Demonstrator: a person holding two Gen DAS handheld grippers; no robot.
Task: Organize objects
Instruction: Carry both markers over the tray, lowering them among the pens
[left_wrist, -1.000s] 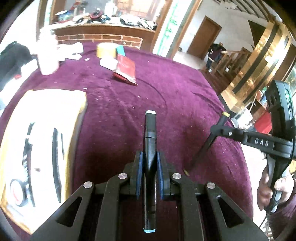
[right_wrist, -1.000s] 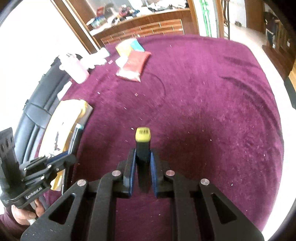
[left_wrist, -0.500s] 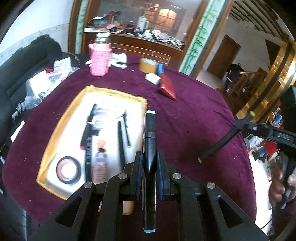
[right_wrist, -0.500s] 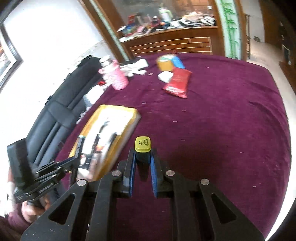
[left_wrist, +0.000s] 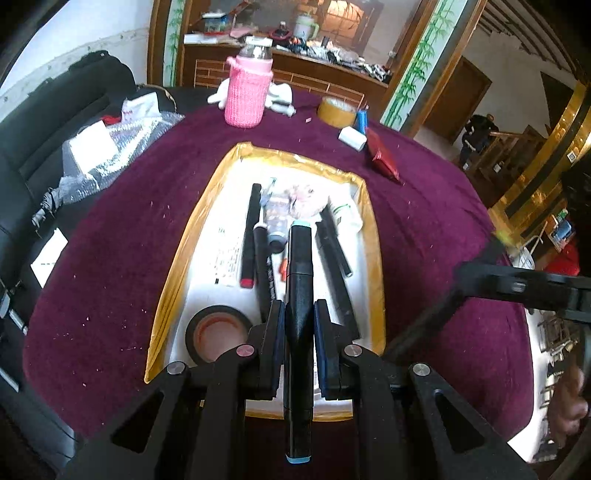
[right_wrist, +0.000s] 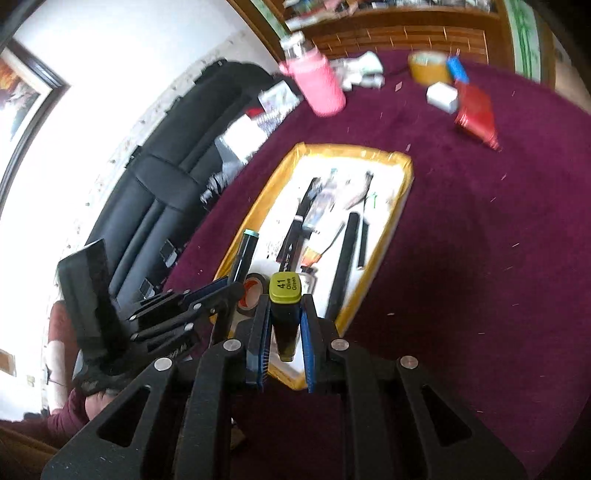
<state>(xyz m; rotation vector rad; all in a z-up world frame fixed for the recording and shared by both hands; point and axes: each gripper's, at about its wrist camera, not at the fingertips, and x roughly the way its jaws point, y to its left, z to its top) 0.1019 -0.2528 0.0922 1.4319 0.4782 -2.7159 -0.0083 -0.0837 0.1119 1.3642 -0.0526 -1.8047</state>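
We hold one marker per gripper, both over or near the tray (left_wrist: 373, 236) on the purple table (left_wrist: 110, 258). Left gripper (left_wrist: 299, 325) is clenched on a black marker (left_wrist: 300, 280) with teal caps, gripped about mid-barrel, tip end reaching out above the tray contents. Right gripper (right_wrist: 283, 325) is clamped on the olive marker (right_wrist: 284, 291), labelled 41 Olive Green on its cap, pinched near the cap end with the barrel running back between the pads; it sits above the tray's near edge. In the right view the left gripper (right_wrist: 221, 291) shows just beside it with its teal-capped marker poking up. Tray already holds several pens (left_wrist: 255, 236), a tape roll (left_wrist: 218, 332), a small tube and some wrappers. We judge both markers light, rigid plastic, smooth and a bit slippery, not fragile; a mid-barrel pinch is the safest hold, since a grip near one end lets the marker pivot. They will roll if dropped on bare tray, so lay them parallel to the pens, in a free strip. Pink bottle (left_wrist: 245, 92), yellow tape (left_wrist: 336, 110) and a red pack (left_wrist: 382, 155) sit well apart at the far side. Right view is motion-blurred, so fine tray detail is unclear there.
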